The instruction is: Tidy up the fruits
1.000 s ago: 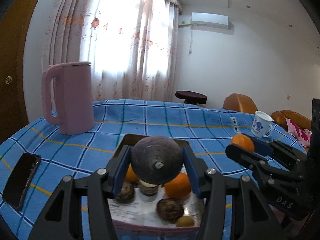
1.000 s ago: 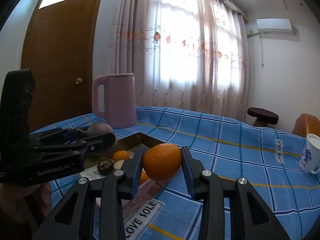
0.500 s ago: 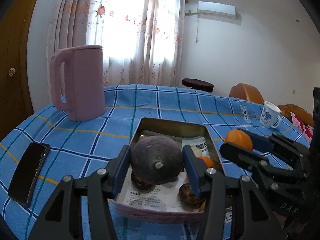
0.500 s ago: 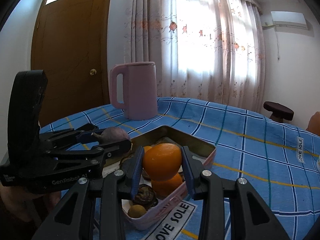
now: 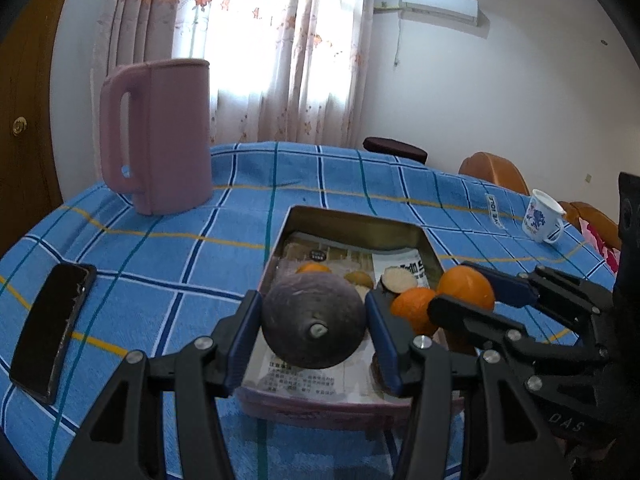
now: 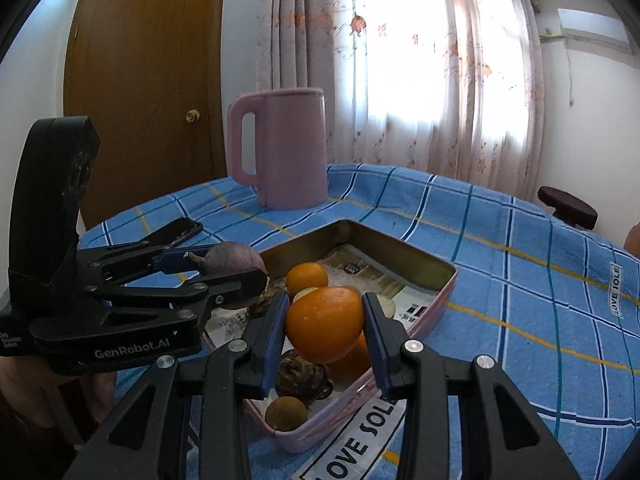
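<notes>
- Table [image 5: 168, 248], under a blue checked cloth, carried the whole scene; a pink jug [image 5: 160, 136] stood at the far left, a phone [image 5: 52, 328] lay at the near left, a mug [image 5: 542, 218] sat far right.
- Tray [image 5: 360, 220], a shallow tin lined with printed paper, lay directly below and ahead of both tongs, its long axis running away from the cameras. It already held small oranges and brown fruits.
- Left tongs [image 5: 314, 322] gripped a dark purple round fruit [image 5: 314, 324], stem toward the lens, poised over the tray's near left part.
- Right tongs [image 6: 324, 324] clamped an orange [image 6: 324, 324] above the tray's near right corner, close beside the left pair.
- Judged: both loads sat about equally near the drop; lowering and releasing was what remained.
- Against a second earlier: the tray filled more of each view, its far wall and liner showed in full, and both tongs had tipped downward over it; the grips looked unchanged.
</notes>
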### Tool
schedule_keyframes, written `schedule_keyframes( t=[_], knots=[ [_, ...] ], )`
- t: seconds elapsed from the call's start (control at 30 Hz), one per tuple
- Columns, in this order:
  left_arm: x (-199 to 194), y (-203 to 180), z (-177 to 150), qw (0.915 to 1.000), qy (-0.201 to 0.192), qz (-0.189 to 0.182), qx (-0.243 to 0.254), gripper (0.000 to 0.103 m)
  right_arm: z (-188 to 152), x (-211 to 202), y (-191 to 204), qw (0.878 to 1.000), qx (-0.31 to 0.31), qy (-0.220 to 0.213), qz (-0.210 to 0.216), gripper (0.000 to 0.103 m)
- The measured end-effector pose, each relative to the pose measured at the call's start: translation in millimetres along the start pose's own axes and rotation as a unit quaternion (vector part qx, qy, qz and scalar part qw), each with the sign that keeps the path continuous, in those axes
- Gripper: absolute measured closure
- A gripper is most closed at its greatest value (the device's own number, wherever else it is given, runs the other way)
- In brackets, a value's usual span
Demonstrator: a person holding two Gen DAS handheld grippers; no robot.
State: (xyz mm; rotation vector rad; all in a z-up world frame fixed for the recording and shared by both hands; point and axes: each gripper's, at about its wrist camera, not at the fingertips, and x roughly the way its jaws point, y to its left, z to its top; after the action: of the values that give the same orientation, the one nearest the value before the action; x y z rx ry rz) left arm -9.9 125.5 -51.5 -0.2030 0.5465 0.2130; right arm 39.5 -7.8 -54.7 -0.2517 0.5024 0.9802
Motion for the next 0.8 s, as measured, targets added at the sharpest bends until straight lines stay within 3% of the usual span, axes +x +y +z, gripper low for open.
schedule_keyframes(
  t=[0.2, 0.33, 0.53, 0.8],
  knots=[
    [-3, -3, 0, 0.9999, -0.003, 0.011, 0.009, 0.045, -1, 8, 2, 1.000, 0.002, 0.023, 0.016, 0.058],
    [-9, 2, 3, 0.9997, -0.015, 0.022, -0.001, 0.029, -1, 5, -1, 1.000, 0.013, 0.017, 0.013, 0.044],
    [-20, 2, 6, 0.9990, -0.038, 0.023, -0.006, 0.011, -3, -5, -1, 1.000, 0.012, 0.010, -0.005, 0.042],
    [-37, 0, 8, 0.9981, -0.060, 0.011, -0.007, 0.006, -8, -33, -14, 0.998, 0.038, -0.004, -0.042, 0.041]
  ],
)
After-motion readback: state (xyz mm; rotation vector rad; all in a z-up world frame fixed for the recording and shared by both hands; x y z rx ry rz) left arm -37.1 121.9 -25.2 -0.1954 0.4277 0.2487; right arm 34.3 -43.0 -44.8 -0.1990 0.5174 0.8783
